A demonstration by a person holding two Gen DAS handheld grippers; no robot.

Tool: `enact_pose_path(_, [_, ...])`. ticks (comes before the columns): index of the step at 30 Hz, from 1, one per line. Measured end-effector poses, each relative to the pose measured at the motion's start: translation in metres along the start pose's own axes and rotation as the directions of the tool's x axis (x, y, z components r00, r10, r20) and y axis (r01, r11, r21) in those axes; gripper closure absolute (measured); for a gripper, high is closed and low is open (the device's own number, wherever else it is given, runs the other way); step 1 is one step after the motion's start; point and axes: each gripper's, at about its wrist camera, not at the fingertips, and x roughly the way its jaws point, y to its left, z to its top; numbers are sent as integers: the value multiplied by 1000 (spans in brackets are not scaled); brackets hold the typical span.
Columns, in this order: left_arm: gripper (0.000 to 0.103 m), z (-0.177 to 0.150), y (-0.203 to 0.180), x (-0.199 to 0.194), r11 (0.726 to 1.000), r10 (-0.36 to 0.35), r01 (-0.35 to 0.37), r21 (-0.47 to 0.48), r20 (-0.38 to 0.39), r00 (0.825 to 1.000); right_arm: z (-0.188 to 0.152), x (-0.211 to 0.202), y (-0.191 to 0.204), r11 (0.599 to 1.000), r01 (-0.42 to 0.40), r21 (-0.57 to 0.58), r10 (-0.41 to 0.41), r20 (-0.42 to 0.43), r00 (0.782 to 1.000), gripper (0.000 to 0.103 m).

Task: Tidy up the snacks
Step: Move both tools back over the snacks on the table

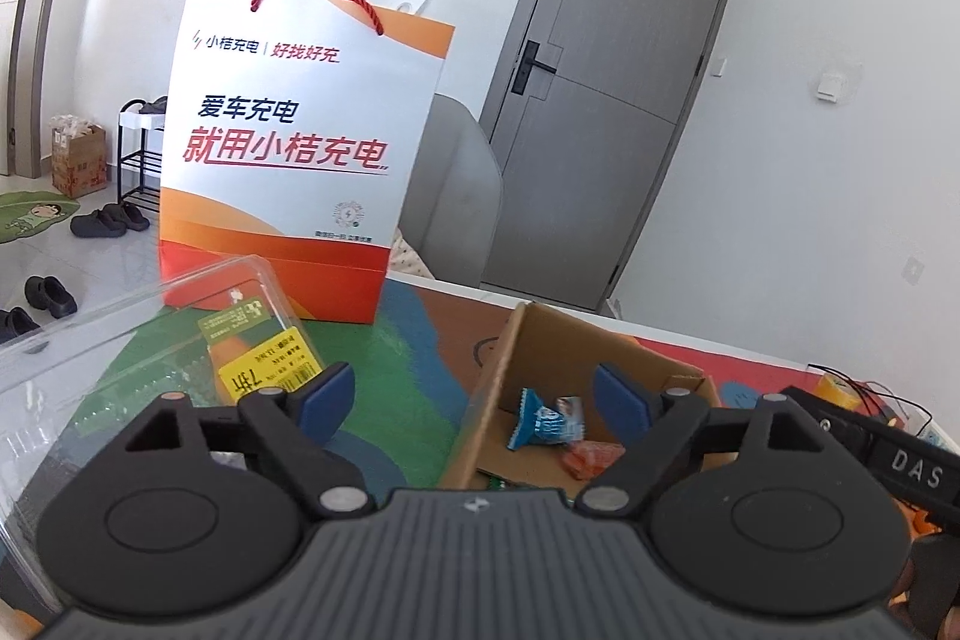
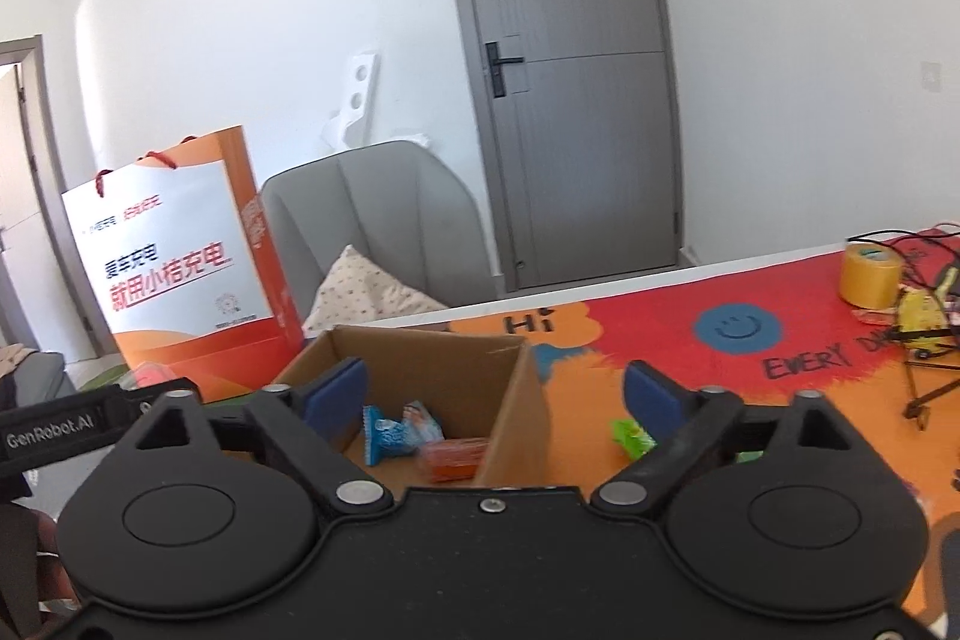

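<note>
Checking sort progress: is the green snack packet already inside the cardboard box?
No, the green snack packet lies on the table mat, outside the cardboard box, to the right of its side wall in the right wrist view.

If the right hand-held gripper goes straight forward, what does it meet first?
Probably the cardboard box: its right wall lies between the open fingers of the right hand-held gripper. Depth is uncertain.

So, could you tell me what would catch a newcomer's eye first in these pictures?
Probably the tall orange-and-white paper bag standing at the far edge of the bright printed table mat. Next comes the open cardboard box in front of both open grippers, with a blue-wrapped snack and an orange one lying inside. A green snack lies on the mat just right of the box.
</note>
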Motion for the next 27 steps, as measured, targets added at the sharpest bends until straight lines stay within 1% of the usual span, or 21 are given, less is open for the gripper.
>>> enact_pose_path(3, [17,-4,-7,-3,1000,-12,12,0,6,1000,-5,-8,-12,1000,17,15,-17,2,1000,0])
enact_pose_path(10, [16,-13,-29,-9,999,-42,42,28,0,999,-16,-27,-38,997,58,54,-59,5,998,0])
enact_pose_path(18, [15,-25,-56,-13,995,-84,85,48,-30,996,-26,-53,-70,995,61,77,-63,28,998,0])
enact_pose_path(22, [14,-31,-71,-14,994,-100,102,47,-43,994,-29,-65,-86,993,88,80,-91,38,995,0])
enact_pose_path(24, [14,-34,-79,-15,992,-111,114,52,-49,993,-30,-71,-95,993,83,83,-86,33,996,0])
enact_pose_path(27, [14,-39,-93,-15,989,-128,132,69,-61,990,-32,-78,-110,990,99,104,-102,27,994,0])
